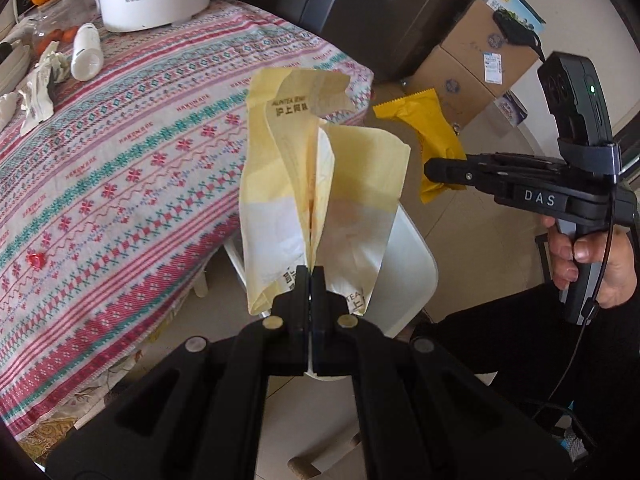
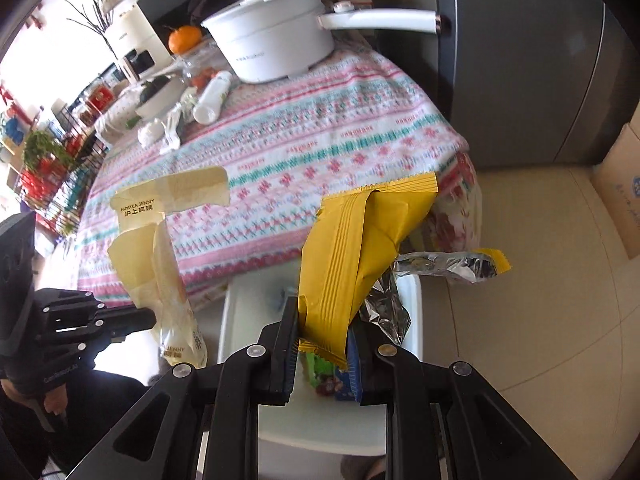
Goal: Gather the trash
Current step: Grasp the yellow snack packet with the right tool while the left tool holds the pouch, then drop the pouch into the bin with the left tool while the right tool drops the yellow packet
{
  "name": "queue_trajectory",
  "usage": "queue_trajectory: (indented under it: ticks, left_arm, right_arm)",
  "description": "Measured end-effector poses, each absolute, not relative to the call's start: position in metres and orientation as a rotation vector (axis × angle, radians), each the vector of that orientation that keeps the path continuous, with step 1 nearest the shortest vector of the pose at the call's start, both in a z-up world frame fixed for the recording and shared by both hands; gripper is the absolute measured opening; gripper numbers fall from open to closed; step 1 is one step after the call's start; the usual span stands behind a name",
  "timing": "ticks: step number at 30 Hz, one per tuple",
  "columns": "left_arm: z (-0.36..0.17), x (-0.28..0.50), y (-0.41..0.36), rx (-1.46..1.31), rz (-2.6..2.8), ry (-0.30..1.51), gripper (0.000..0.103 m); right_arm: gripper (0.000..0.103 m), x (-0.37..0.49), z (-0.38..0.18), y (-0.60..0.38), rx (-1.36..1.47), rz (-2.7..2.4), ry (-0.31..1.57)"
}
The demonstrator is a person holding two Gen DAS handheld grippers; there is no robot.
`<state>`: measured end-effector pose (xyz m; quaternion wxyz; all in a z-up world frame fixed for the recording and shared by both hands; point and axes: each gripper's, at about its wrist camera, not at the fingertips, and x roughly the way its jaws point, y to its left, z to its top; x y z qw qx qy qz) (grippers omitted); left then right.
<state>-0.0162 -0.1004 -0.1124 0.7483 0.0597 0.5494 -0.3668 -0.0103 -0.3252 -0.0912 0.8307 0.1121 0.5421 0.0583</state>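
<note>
My left gripper [image 1: 311, 276] is shut on a pale yellow and white paper bag [image 1: 320, 184] and holds it upright in the air past the table's edge. The bag also shows in the right wrist view [image 2: 160, 256]. My right gripper [image 2: 326, 320] is shut on a yellow snack wrapper [image 2: 352, 248] with a silver foil lining, held over a white bin [image 2: 236, 320]. The wrapper [image 1: 432, 136] and the right gripper [image 1: 444, 170] show in the left wrist view, right of the bag. Crumpled white wrappers [image 1: 44, 80] and a white bottle [image 1: 86, 52] lie on the table.
The table has a pink and teal patterned cloth [image 1: 140, 160]. A white pot [image 2: 276, 44], an orange [image 2: 184, 38] and jars stand at its far end. A dark fridge [image 2: 520, 60] and cardboard boxes [image 1: 480, 64] stand beyond. The white bin [image 1: 408, 264] sits on the floor below.
</note>
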Motion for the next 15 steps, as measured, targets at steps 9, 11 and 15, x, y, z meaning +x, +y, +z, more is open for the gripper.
queue_trajectory:
  ticks: [9,11,15]
  left_arm:
    - [-0.143,-0.028,-0.128,0.226,-0.818,1.23,0.001]
    - [-0.146,-0.03,-0.13,0.239,-0.823,1.224,0.001]
    - [-0.149,-0.03,-0.13,0.248,-0.814,1.228,0.034]
  right_arm:
    - [0.022,-0.023,-0.11,-0.338,0.247,0.101,1.203]
    - [0.022,-0.024,-0.112,-0.339,0.25,0.099,1.211]
    - [0.022,-0.027,-0.116,-0.343,0.256,0.094,1.229]
